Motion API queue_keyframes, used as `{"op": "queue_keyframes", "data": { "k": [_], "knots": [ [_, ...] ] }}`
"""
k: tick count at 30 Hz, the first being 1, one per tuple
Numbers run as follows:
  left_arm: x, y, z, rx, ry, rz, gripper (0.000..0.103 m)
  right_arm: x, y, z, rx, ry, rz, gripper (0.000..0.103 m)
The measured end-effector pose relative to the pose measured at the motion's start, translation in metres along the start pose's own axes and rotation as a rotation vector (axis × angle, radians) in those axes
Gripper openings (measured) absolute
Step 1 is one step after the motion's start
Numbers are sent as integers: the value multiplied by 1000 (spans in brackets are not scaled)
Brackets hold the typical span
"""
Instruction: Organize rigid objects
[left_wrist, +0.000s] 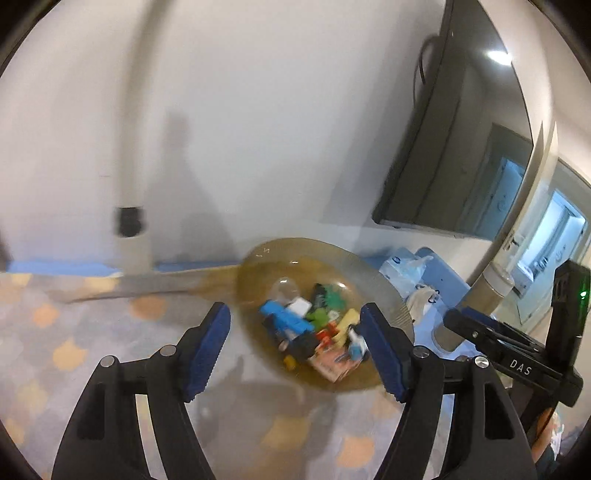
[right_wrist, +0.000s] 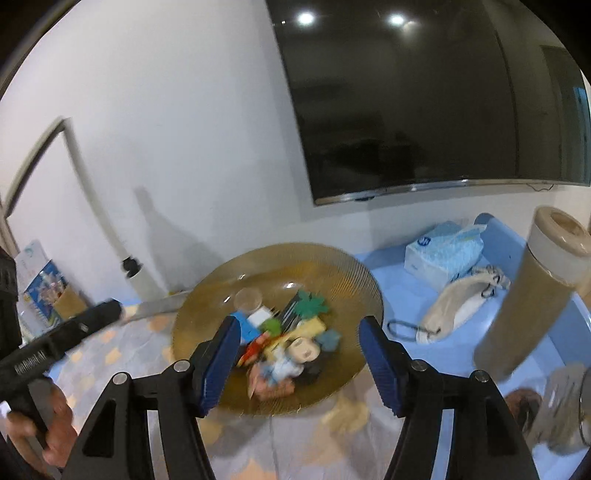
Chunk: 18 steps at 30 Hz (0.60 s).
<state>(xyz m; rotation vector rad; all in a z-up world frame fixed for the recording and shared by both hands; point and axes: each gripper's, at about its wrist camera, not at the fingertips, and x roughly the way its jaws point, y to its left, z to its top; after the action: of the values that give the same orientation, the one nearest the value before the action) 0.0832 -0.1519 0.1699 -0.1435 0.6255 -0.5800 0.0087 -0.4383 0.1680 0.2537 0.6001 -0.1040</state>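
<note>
Both tongs, left (left_wrist: 295, 347) and right (right_wrist: 299, 360), are held open, empty, over a fragile glass plate (right_wrist: 221, 280) best gripped at its rim

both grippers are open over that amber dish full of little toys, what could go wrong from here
1. The small toys lie heaped and overlapping in the amber glass dish, so closing on one could nudge or lift its neighbours.
2. A finger pressing the dish rim might tip or slide it on the cloth.
3. The tall tumbler stands near the right gripper; a sideways swing could topple it.
</note>
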Motion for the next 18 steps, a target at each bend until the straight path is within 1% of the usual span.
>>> {"op": "queue_keyframes", "data": {
  "k": [2, 3, 4, 6, 8, 9, 11, 13, 15, 18],
  "knots": [
    [-32, 13, -10, -23, -13, 29, 71, -13, 11, -8, -10, 11, 23, 65],
    [-38, 16, -12, -28, -18, 37, 71, -18, 17, -11, -14, 15, 41, 65],
    [-51, 21, -16, -36, -24, 56, 71, -27, 26, -15, -18, 18, 71, 65],
    [-76, 32, -26, -50, -29, 98, 71, -38, 42, -23, -30, 26, 119, 68],
    [-98, 43, -39, -67, -25, 125, 72, -45, 59, -34, -42, 48, 169, 81],
    [-106, 47, -46, -74, -22, 135, 75, -47, 67, -40, -45, 54, 186, 83],
    [-116, 60, -65, -93, -13, 170, 81, -50, 84, -57, -61, 59, 220, 85],
    [-116, 73, -85, -111, 8, 207, 81, -46, 100, -73, -83, 88, 232, 85],
    [-110, 88, -107, -136, 50, 247, 81, -33, 114, -92, -102, 130, 243, 85],
    [-98, 108, -137, -175, 110, 270, 81, -9, 131, -120, -161, 180, 216, 85]
  ]
}}
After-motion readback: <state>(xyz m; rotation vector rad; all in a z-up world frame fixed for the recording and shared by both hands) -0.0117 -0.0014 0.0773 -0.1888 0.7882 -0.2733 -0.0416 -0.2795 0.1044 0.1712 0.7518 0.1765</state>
